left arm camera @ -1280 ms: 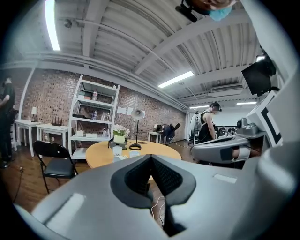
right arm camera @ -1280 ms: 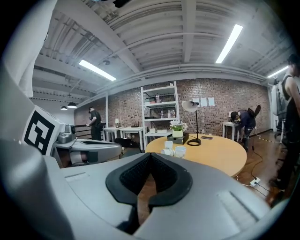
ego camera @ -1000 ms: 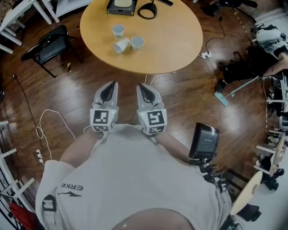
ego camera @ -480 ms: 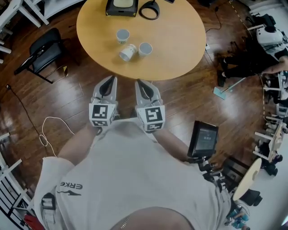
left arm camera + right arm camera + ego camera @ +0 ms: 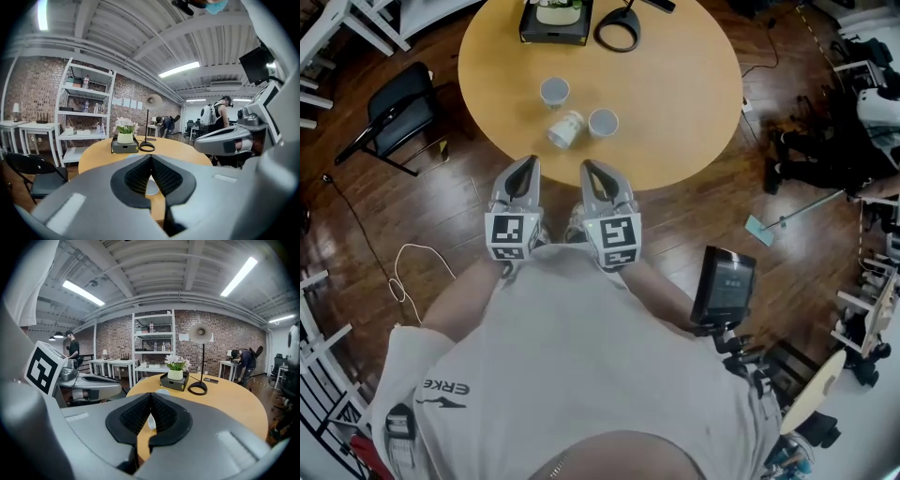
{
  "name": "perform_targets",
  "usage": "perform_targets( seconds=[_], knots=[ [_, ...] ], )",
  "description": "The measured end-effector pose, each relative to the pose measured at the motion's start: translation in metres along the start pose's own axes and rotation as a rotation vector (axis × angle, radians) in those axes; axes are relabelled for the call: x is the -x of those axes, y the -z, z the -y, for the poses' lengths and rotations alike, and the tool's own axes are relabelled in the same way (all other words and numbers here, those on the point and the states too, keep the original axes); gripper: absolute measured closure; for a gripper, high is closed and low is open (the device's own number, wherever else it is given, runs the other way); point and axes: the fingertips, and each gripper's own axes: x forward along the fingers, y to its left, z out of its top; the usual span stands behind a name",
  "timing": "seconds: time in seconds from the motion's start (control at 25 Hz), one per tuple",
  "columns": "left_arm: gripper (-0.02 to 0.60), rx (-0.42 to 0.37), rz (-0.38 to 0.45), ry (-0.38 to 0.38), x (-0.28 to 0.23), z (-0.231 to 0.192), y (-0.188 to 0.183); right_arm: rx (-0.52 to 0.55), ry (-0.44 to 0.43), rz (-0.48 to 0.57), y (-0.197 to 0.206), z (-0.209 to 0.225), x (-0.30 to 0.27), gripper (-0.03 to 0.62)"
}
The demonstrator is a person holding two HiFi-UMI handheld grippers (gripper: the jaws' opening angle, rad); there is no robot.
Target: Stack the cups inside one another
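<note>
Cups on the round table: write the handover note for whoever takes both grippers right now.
Left claw: shut, empty, at the near edge of the round table.
Right claw: shut, empty, beside the left one.
Cups: three white ones on the table, ahead of both claws. Far cup upright, tipped cup lying on its side, right cup upright.
Done: nothing nested yet.
Left: open a claw, take one cup and nest all three. The tipped cup probably needs righting first.
</note>
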Motion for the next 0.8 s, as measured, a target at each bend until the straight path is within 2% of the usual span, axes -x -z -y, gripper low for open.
perform_targets(
  seconds=[0.36, 0.56, 0.68, 0.8],
  knots=[
    [0.580, 0.000, -0.067, -0.064, -0.042, -0.010, 0.015, 0.024, -0.062, -0.052, 0.016, 0.029, -0.039, 0.579],
    [0.580, 0.009, -0.104, -0.041, -0.056, -0.023, 0.032, 0.041, -0.059, -0.117, 0.034, 0.031, -0.058, 0.579],
    [0.580, 0.009, -0.117, -0.015, -0.066, -0.029, 0.037, 0.098, -0.060, -0.160, 0.043, 0.031, -0.067, 0.579],
    [0.580, 0.004, -0.127, 0.010, -0.069, -0.027, 0.039, 0.210, -0.102, -0.225, 0.052, 0.028, -0.066, 0.577]
  ],
)
